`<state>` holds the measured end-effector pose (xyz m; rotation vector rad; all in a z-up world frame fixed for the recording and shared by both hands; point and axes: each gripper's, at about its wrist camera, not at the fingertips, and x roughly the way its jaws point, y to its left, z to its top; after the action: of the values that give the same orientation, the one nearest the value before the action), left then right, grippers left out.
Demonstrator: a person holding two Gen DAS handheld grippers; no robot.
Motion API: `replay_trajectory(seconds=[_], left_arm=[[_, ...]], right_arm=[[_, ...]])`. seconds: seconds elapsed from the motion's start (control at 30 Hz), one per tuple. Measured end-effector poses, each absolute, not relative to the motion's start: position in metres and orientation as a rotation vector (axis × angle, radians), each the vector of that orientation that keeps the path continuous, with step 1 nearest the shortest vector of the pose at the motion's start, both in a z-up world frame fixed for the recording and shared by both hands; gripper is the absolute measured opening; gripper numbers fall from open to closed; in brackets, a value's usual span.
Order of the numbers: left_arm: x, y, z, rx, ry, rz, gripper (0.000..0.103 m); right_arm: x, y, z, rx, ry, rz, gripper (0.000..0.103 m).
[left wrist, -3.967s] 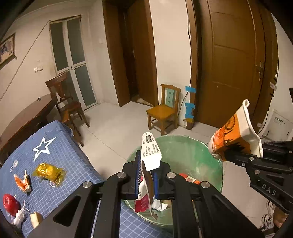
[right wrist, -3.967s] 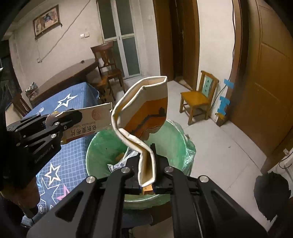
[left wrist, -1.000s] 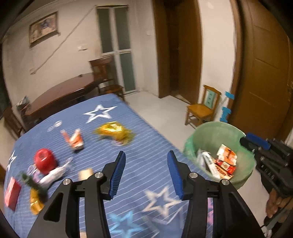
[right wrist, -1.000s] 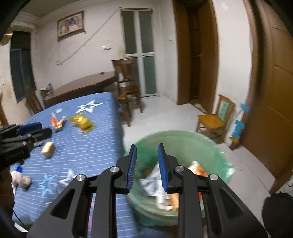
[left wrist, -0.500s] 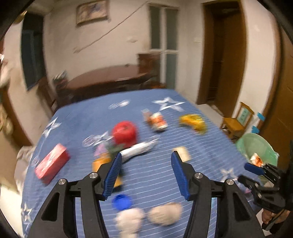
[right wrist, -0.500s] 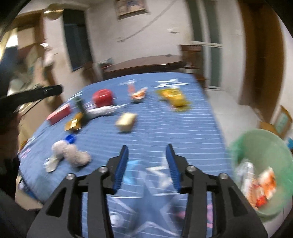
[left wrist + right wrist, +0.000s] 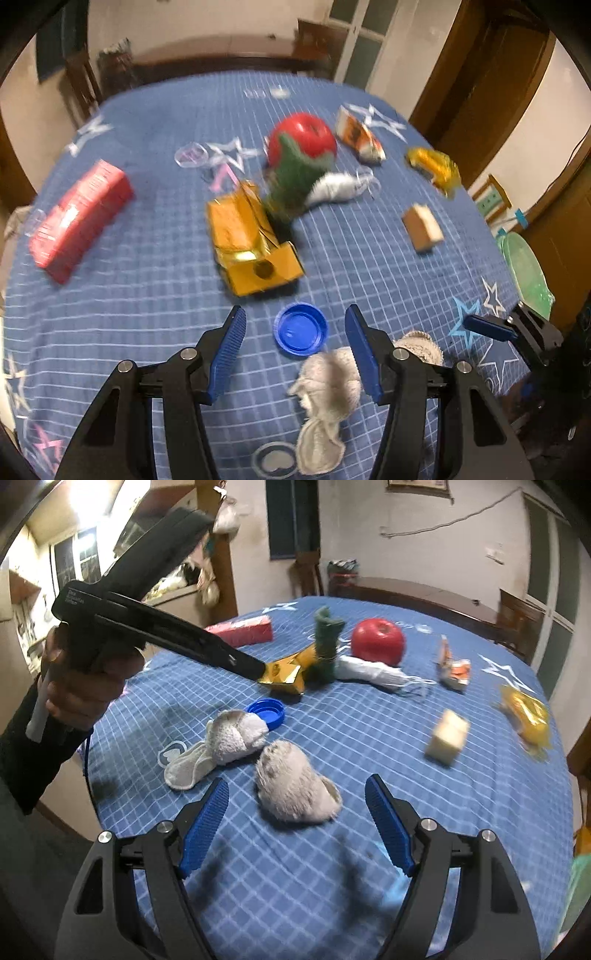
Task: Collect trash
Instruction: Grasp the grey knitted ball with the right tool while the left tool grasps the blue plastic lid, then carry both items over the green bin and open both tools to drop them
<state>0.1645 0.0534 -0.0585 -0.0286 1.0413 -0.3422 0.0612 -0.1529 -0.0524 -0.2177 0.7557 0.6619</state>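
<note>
Both tongs empty rn. Left tongs (image 7: 295, 352) hanging released over the blue cap (image 7: 301, 328), prob next grab. Right tongs (image 7: 295, 819) opening around the fuzzy slipper (image 7: 295, 786), not touching. Green bin (image 7: 524, 269) sitting at 3 o'clock off the counter (image 7: 147, 280).

A matt blue checked cloth (image 7: 147, 295) with printed stars covers the tabletop. The blue cap (image 7: 300, 328) looks like smooth, slightly glossy plastic. Two grey slippers (image 7: 295, 786) are fuzzy plush. The yellow box (image 7: 251, 240) is shiny foil-faced card, the red ball (image 7: 377, 640) glossy. Each tool has matt black plastic arms and ribbed blue pads (image 7: 205, 827).
</note>
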Motion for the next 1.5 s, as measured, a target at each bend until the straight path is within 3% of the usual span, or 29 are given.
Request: replay_trajectory(seconds=[0.2,0.33,0.4,0.43,0.53,1.13,1.5], left_arm=[[0.178,0.034,-0.081,-0.01,1.108,-0.377,0.057],[0.184,0.026,-0.096,0.002,1.121,-0.374,0.057],[0.186,0.027,-0.096,-0.006,1.118,-0.363,0.053],[0.186,0.027,-0.097,0.001,1.109,-0.352,0.045],[0.181,0.027,-0.098,0.028,1.084,-0.35,0.041],[0.15,0.059,-0.038,0.004,0.907,-0.261,0.041],[0.131,0.009,-0.011,0.075,0.799,-0.238,0.041]], right_arm=[[0.081,-0.147,-0.066,-0.181,0.827,0.684,0.072],[0.087,-0.143,-0.074,-0.181,0.862,0.705,0.055],[0.088,-0.142,-0.076,-0.174,0.874,0.721,0.043],[0.088,-0.142,-0.076,-0.174,0.873,0.726,0.038],[0.087,-0.14,-0.075,-0.179,0.873,0.733,0.035],[0.075,-0.169,-0.057,-0.039,0.815,0.646,0.032],[0.07,-0.205,-0.034,0.068,0.75,0.493,0.032]])
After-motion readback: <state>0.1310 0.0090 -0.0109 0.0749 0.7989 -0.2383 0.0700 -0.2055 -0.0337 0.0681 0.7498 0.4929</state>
